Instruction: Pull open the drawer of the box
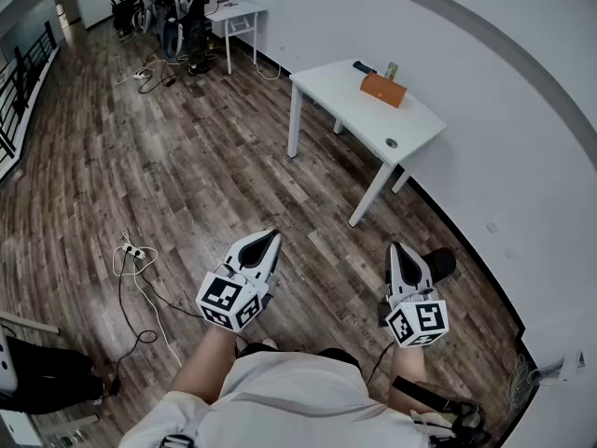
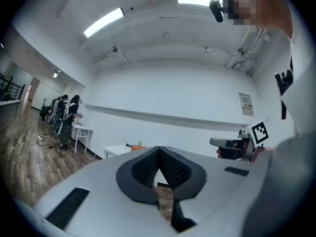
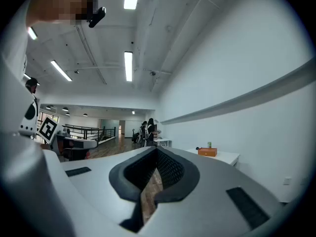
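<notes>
A small orange box [image 1: 383, 90] stands near the far edge of a white table [image 1: 341, 93], several steps ahead of me by the right wall. No drawer can be made out on it at this distance. The box also shows as a small patch in the left gripper view [image 2: 138, 147] and the right gripper view [image 3: 207, 152]. My left gripper [image 1: 272, 237] and right gripper [image 1: 395, 247] hang in front of my body over the wood floor, far from the table. Both point forward with jaws together and nothing between them.
On the table there is also a green can [image 1: 392, 70], a dark object [image 1: 364, 66] and a small round item [image 1: 391, 143]. A power strip with cables [image 1: 133, 250] lies on the floor to my left. Further back stand a second white table [image 1: 244, 9] and people [image 1: 182, 7].
</notes>
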`<state>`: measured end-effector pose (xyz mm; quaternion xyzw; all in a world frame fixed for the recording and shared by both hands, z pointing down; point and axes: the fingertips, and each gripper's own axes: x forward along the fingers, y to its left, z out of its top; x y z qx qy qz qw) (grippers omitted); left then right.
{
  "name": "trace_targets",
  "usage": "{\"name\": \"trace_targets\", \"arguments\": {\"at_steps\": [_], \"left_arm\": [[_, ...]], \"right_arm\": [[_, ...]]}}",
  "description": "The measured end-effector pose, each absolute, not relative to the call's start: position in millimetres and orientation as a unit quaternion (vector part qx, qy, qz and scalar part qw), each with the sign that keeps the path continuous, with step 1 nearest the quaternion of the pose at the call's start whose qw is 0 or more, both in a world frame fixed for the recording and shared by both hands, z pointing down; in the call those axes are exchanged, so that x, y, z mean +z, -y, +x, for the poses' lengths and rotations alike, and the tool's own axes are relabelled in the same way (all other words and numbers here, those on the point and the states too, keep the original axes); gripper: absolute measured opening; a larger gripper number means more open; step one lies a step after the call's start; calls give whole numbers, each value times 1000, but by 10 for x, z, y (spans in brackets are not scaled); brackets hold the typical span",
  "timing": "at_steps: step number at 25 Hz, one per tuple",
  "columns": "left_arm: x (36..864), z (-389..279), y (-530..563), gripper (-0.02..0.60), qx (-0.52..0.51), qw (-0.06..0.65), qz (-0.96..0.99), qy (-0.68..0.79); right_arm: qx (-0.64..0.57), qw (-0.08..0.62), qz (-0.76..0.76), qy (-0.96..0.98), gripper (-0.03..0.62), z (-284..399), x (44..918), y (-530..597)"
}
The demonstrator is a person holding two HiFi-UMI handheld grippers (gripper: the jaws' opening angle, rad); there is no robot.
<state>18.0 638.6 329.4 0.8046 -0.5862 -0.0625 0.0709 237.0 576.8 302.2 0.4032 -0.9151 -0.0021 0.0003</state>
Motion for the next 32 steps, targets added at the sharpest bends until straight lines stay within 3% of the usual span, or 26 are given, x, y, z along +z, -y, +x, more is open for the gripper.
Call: {"name": "trace_targets", "arguments": {"at_steps": [14, 32], "left_arm": [[3431, -619, -5811, 9, -76, 97, 790, 601], [3285, -229, -3362, 9, -54, 81, 779, 619]], "right_arm": [[11, 5, 389, 921, 2, 1608, 3189, -5125], [24, -5, 374, 927, 2, 2015, 3178, -2548]]}}
